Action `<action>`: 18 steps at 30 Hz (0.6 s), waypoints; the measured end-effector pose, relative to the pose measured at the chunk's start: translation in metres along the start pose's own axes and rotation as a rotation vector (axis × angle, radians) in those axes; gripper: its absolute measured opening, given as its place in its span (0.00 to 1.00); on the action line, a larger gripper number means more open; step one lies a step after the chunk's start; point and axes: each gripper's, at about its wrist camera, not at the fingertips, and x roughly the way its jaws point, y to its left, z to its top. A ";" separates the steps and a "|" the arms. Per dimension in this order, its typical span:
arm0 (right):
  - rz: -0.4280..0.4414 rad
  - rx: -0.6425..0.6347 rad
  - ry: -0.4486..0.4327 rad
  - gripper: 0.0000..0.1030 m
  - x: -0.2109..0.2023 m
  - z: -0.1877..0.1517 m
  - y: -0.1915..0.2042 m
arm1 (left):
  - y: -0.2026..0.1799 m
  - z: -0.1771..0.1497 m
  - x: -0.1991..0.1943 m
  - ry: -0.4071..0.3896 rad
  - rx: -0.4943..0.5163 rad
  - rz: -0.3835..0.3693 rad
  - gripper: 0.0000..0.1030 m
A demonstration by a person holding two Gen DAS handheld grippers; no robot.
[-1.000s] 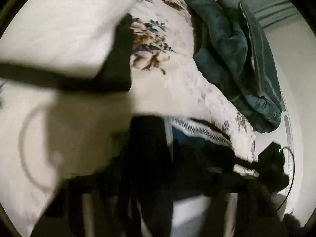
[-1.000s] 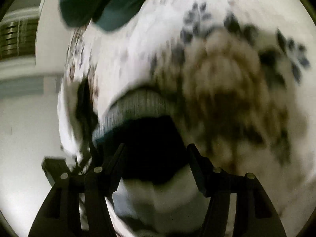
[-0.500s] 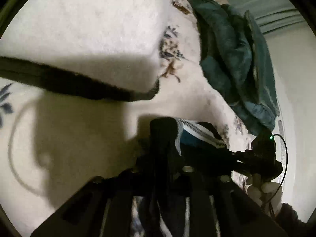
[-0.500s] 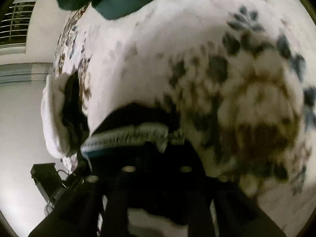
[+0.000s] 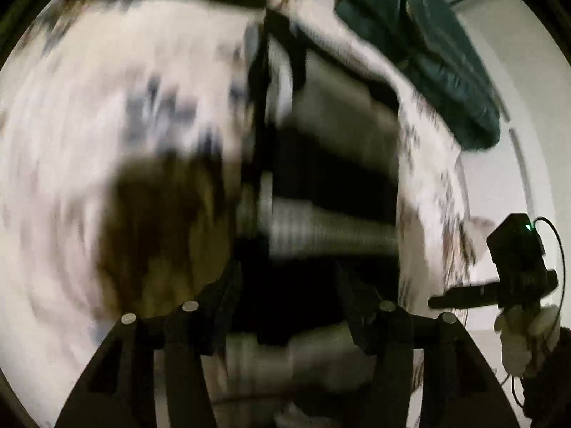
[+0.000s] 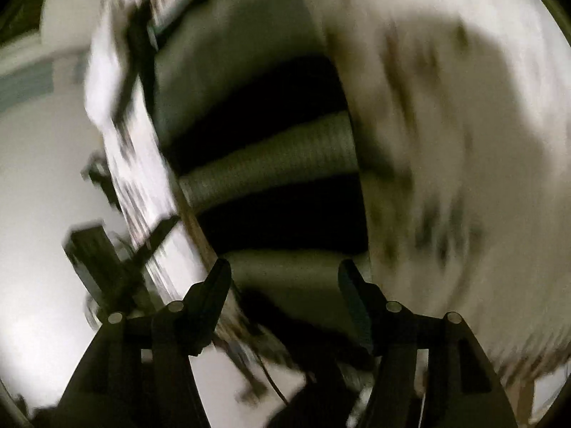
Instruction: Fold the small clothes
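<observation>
Floral bedspread (image 5: 89,107) underlies folded garment (image 5: 332,178) ahead of both spread fingers (image 6: 217,281).

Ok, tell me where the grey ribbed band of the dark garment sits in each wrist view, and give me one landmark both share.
Left wrist: the grey ribbed band runs across the centre, just above the open left gripper, right of the fingers' gap.
Right wrist: the band crosses the centre diagonally, above the open right gripper.
Shared landmark: the floral bedspread, blurred in both.
</observation>
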 end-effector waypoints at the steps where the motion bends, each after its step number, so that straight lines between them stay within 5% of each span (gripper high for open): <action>1: -0.013 0.005 0.028 0.62 0.012 -0.022 -0.009 | 0.000 -0.019 0.005 0.032 -0.021 0.001 0.49; 11: -0.007 0.060 0.159 0.63 0.067 -0.183 -0.082 | -0.002 -0.185 0.000 0.188 -0.037 0.157 0.49; 18: 0.016 0.141 0.066 0.62 0.082 -0.209 -0.114 | 0.019 -0.225 -0.038 0.121 -0.176 0.172 0.49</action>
